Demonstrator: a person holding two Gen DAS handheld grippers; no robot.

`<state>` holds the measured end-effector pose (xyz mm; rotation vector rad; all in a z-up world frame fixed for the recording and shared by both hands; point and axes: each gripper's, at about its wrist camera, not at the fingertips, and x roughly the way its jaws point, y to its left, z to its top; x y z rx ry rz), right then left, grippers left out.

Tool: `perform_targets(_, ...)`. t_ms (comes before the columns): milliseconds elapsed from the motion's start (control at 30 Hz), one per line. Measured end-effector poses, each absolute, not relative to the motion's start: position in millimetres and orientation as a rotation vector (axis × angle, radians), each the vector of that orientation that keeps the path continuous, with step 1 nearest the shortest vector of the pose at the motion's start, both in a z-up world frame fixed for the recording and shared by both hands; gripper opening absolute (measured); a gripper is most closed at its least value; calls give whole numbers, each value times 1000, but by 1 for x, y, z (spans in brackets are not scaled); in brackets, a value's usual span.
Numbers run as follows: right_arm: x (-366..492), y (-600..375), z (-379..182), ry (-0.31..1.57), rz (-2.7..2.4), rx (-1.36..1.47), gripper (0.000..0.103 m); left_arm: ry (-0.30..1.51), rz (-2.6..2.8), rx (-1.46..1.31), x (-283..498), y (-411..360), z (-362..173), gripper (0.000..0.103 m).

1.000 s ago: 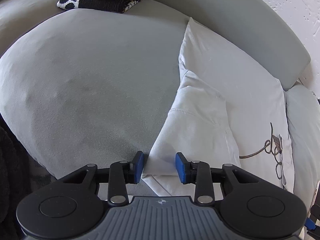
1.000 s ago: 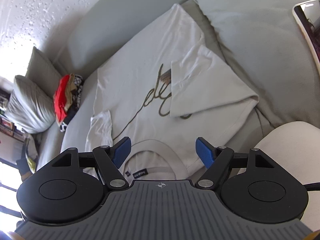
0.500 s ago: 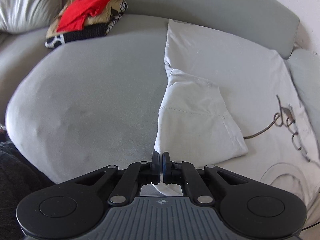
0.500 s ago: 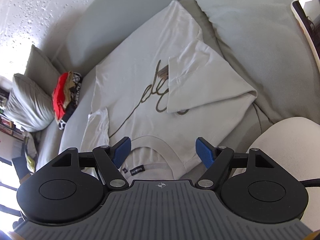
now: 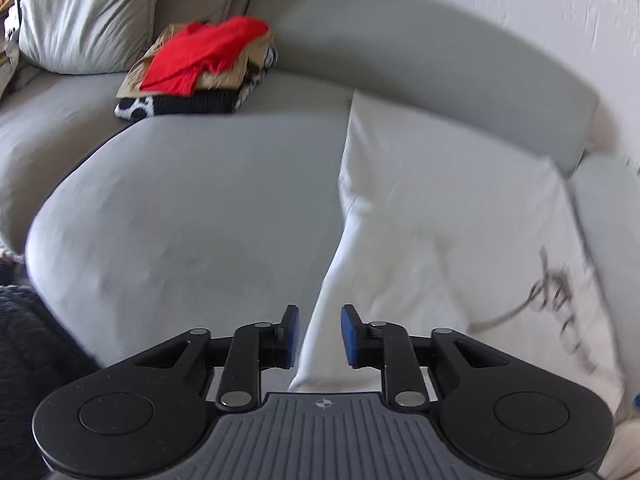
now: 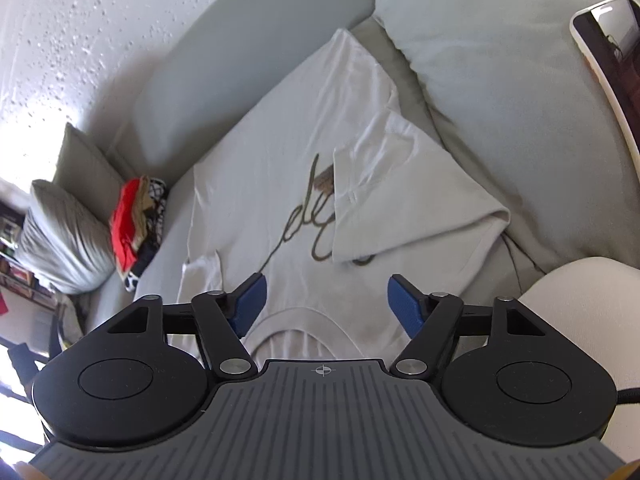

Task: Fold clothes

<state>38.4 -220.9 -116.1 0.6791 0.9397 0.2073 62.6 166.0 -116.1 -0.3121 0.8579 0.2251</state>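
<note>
A white T-shirt with a dark script print lies flat on the grey sofa seat. Its left sleeve is folded inward over the body. My left gripper is open, and the sleeve's lower edge runs between its fingers. In the right wrist view the same T-shirt has its other sleeve folded over the chest, covering part of the print. My right gripper hangs open just above the collar, holding nothing.
A pile of folded clothes, red on top, sits at the back of the seat beside a grey cushion. A phone lies on the right cushion. A person's knee is at lower right. Dark fabric borders the seat's left.
My left gripper shut on the sleeve's edge half a second ago and has now opened again, letting it go. The left view has tilted up. The right gripper has barely moved.
</note>
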Motion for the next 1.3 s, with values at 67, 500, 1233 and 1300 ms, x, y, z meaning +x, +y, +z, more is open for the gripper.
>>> perform_targets(67,39,-219,-116,941,215,668,67,852,186,-361,88,168,-122,14)
perform_targets(500,41,-222,-119,935,200,657,68,858,320,-464,159,193,-161,10)
perform_targets(1233,-2,-243,-85,860,246,676,71,1002,1,-219,24,101,-83,37)
perform_targets(1300,6,-239,-94,873,234,623,34,997,14,-170,24,93,-94,37)
